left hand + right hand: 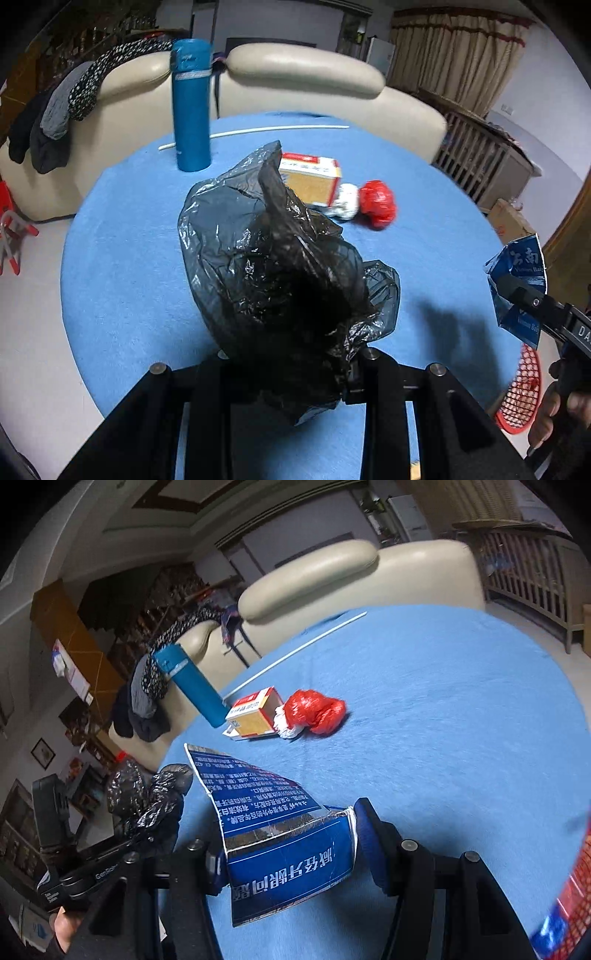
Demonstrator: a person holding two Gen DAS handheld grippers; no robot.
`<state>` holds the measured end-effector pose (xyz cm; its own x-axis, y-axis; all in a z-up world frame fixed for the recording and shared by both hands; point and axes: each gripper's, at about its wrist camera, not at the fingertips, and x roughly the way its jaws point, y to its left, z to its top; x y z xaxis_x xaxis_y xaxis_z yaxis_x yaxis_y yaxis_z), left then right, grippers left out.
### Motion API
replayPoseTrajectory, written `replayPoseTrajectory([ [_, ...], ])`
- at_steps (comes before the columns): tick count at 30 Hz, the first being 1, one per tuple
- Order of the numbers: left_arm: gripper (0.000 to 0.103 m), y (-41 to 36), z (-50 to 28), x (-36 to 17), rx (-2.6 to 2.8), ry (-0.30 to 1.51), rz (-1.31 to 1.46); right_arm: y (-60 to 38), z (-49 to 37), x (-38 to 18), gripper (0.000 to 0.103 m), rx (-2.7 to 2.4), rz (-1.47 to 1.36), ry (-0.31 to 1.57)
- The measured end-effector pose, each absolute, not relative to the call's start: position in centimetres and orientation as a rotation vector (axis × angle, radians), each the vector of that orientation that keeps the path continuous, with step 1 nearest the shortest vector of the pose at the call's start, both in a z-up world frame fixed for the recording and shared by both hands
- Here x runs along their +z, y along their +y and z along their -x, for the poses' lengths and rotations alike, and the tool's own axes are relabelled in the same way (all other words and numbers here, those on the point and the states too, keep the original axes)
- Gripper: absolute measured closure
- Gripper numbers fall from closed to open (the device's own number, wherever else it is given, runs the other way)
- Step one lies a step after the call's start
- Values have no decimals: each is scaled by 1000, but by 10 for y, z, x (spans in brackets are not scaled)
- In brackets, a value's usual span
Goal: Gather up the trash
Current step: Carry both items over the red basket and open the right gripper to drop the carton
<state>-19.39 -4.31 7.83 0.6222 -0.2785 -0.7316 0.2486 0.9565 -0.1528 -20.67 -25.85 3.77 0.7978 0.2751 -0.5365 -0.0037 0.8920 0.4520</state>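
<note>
In the left wrist view the left gripper (pixel 295 373), pressed together, pinches a crumpled black trash bag (pixel 280 266) that billows up the frame's centre over the blue table (pixel 129 240). In the right wrist view the right gripper (pixel 291 853) clamps a flattened blue carton (pixel 273 827) at lower centre, its long axis running up and left toward a torn tip. Mid-frame lie a small red-and-tan box (pixel 255 712) and a red-and-white wad (pixel 314 712), touching, beside a blue bottle (pixel 192 683).

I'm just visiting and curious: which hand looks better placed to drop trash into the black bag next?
Right, probably. The right gripper already clamps the torn blue carton, while the left gripper is shut on the black bag, holding it up.
</note>
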Motion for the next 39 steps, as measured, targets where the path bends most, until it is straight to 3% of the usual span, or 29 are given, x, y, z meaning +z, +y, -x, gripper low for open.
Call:
replayPoseTrajectory([
  [24, 72, -136, 263, 155, -528, 640, -130, -385, 364, 61, 42, -127, -617, 364],
  [39, 72, -243, 293, 142, -733, 665, -289, -454, 420, 16, 42, -342, -654, 424],
])
